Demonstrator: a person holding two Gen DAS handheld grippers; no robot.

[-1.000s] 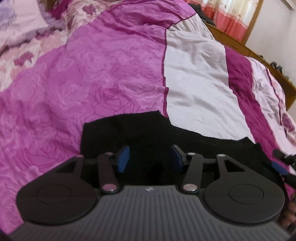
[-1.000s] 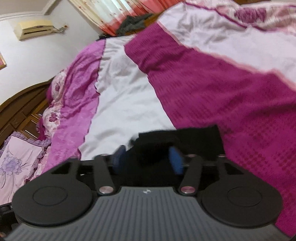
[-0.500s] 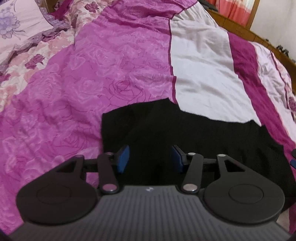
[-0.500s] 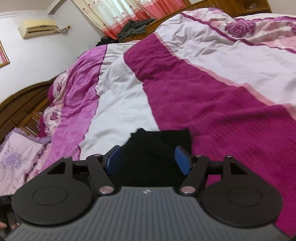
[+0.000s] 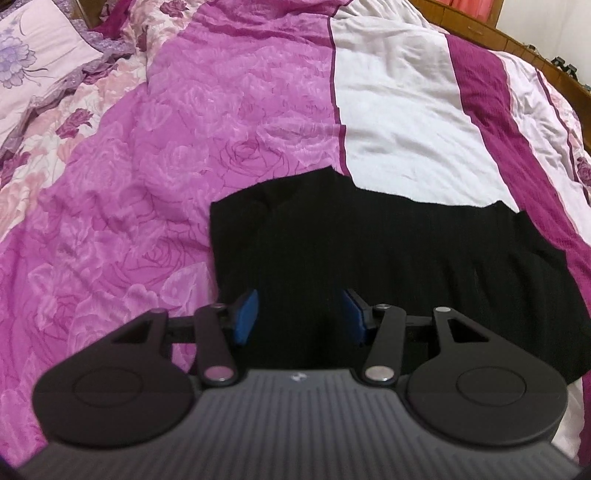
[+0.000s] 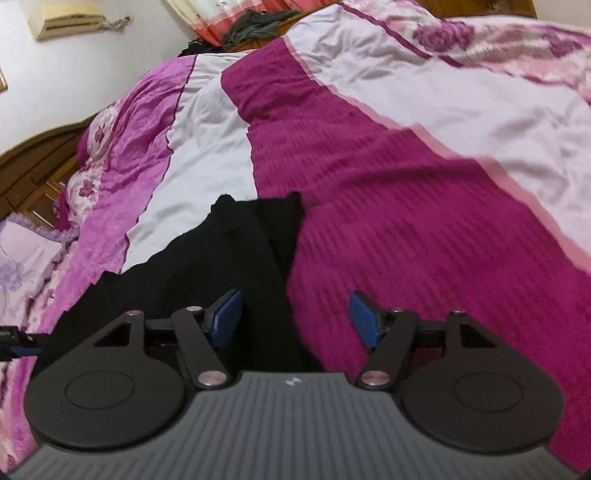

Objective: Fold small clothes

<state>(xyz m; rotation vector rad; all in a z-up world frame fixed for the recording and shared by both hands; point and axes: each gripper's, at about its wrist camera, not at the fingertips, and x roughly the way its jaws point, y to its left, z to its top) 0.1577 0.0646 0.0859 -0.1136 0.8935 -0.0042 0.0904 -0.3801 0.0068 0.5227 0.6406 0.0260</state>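
Black garment [image 5: 369,258] lies flat on the bed, spread across the bedspread [image 5: 184,166] where the pink rose panel, the white stripe and the magenta stripe meet. One edge already looks doubled over; a fold line shows near its far left corner in the left view and a seam down its middle in the right view [image 6: 229,258].

Left tool [image 5: 299,314]: jaws part-way apart, blue pads [image 5: 245,314] clear on both sides, nothing pinched. It hovers over the garment's near edge, angled down. Released.

Right tool [image 6: 295,317]: jaws wide, released. Left pad [image 6: 225,317] sits over the black cloth, right pad over bare magenta bedspread; garment's right edge runs between them. No grip visible.

Left tool's tip pokes into the right view at far left [image 6: 14,341].

Pillow [image 5: 33,59] at the head of the bed; AC unit [image 6: 62,18] on the wall.
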